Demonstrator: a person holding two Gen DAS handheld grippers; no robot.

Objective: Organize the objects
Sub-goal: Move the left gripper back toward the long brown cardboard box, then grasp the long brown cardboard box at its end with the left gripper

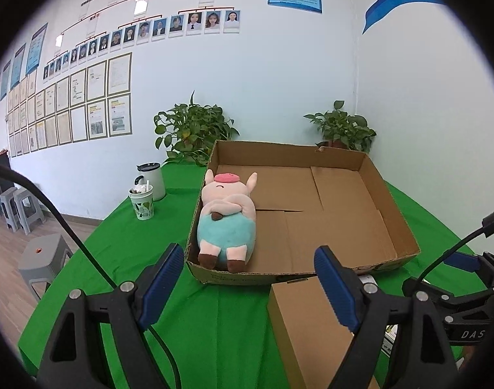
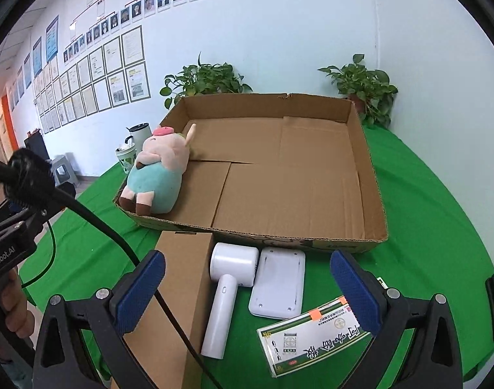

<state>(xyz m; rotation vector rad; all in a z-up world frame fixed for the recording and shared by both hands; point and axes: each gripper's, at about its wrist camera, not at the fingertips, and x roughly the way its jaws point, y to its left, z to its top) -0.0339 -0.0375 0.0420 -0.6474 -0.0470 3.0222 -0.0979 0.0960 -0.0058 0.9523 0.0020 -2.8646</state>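
A shallow cardboard tray (image 1: 389,201) (image 2: 373,175) lies on the green cloth. A plush pig (image 1: 225,220) (image 2: 157,175) in a teal outfit lies on its back along the tray's left wall. My left gripper (image 1: 250,285) hovers open in front of the tray with nothing between its fingers. My right gripper (image 2: 247,291) stands wide open above a white handheld device (image 2: 229,291) and a white flat device (image 2: 277,283), touching neither. A plain brown box (image 1: 308,330) (image 2: 178,288) and a green-and-white packet (image 2: 315,334) lie in front of the tray.
A white jug (image 1: 153,178) and a patterned cup (image 1: 142,202) stand left of the tray. Two potted plants (image 1: 191,129) (image 1: 340,128) sit behind it by the wall. Grey stools (image 1: 42,259) stand on the floor left of the table. A hand (image 2: 17,311) shows at the left edge.
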